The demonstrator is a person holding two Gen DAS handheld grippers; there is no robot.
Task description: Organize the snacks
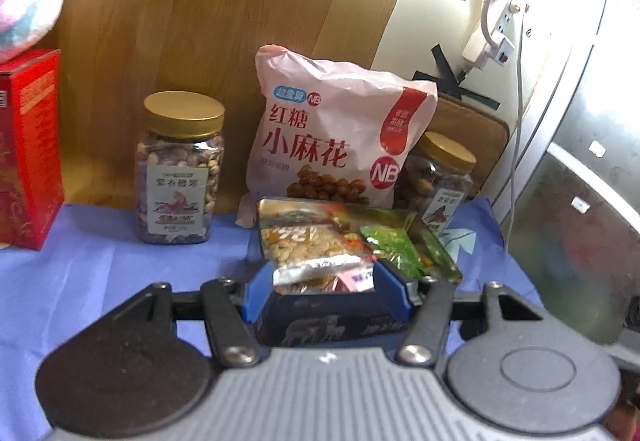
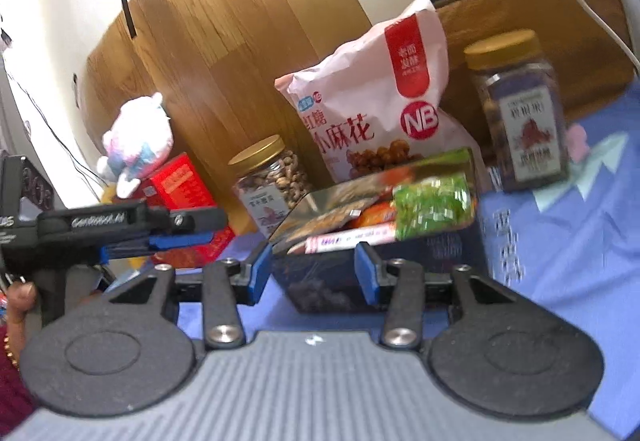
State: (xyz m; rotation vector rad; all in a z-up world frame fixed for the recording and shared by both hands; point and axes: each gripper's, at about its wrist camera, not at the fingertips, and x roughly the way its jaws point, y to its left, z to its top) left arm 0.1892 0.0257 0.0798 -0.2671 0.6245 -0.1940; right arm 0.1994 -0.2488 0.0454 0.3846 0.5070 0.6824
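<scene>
Left gripper (image 1: 325, 291): jaws closed onto the near end of the dark tin (image 1: 332, 325), one blue pad on each side wall.
Right gripper (image 2: 314, 273): jaws partly closed around a near corner of the same tin (image 2: 380, 269); whether the pads actually touch cannot be told through the blur.
Tin location: on the blue-covered counter (image 1: 100, 265), lid off, filled with snack packets (image 1: 316, 241), just in front of the pink snack bag (image 1: 332, 133).
Risk, packets: they stand above the rim; tilting the tin likely spills them.
Risk, uneven pull: two grippers on one tin; unequal motion may twist it loose.
Risk, bag: it leans on the wood panel behind; a forward push probably topples it.
Risk, cloth: dragging the tin may bunch the cover.
Left side: gold-lidded nut jar (image 1: 180, 169) stands apart, red box (image 1: 28, 149) beyond; open cloth between.
Right side: second jar (image 1: 440, 181) sits close to the tin's far corner; counter edge is near.
Freest direction: toward the operator, judged.
</scene>
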